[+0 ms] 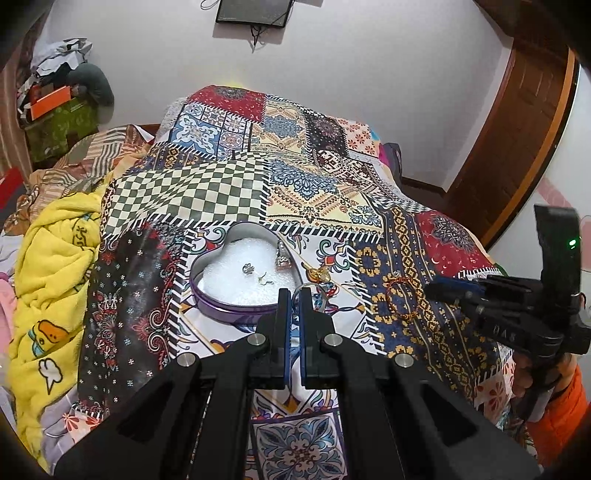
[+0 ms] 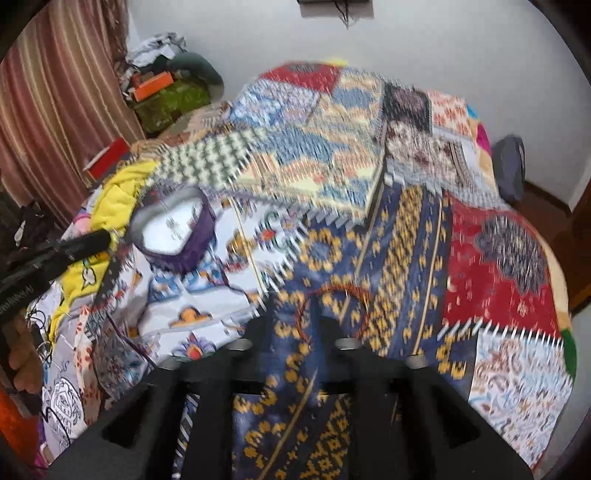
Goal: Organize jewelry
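Ring (image 1: pixel 309 293): thin silver hoop pinched between the left gripper's (image 1: pixel 294 295) near-closed jaws, just beside the heart tin (image 1: pixel 207 291) on the bed. Light, stiff, slippery; best held across the band. Right gripper (image 2: pixel 314 310) hovers over a bracelet (image 1: pixel 400 297), jaws too blurred to tell.

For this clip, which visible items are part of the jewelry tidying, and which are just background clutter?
Job items: heart-shaped tin; small earrings inside it; silver ring at the left gripper; red-gold bracelet on the quilt; gold piece beside the tin.

Lying about: yellow blanket; orange box; wall frame.
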{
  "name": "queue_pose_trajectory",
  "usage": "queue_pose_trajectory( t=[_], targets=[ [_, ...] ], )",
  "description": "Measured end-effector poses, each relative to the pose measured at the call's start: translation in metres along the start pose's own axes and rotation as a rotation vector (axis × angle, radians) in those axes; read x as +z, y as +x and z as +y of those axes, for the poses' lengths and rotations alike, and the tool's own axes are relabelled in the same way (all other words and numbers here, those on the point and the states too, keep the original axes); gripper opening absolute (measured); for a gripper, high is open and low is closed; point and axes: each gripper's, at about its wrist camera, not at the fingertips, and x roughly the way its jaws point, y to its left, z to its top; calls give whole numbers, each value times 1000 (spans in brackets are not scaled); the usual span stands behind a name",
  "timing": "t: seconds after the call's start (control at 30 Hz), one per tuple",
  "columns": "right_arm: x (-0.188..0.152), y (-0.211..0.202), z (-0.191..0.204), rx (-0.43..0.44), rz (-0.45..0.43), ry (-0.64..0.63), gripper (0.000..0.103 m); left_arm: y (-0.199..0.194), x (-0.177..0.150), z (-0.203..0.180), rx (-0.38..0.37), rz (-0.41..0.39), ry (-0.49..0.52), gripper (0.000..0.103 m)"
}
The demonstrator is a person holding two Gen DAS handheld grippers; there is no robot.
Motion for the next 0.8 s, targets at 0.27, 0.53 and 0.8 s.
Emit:
queue_pose_trajectory(
  t=[0.27,0.53,0.8],
  targets=[
    [-13,32,-21,-38,83,49,57,13,-7,6,2,31,-13,2],
    [-9,58,-26,-32,115,58,54,21,-8,8,-2,44,-18,2],
    [-8,54,-36,-11,97,96,7,29,-10,7,-10,61,-24,2]
  ],
)
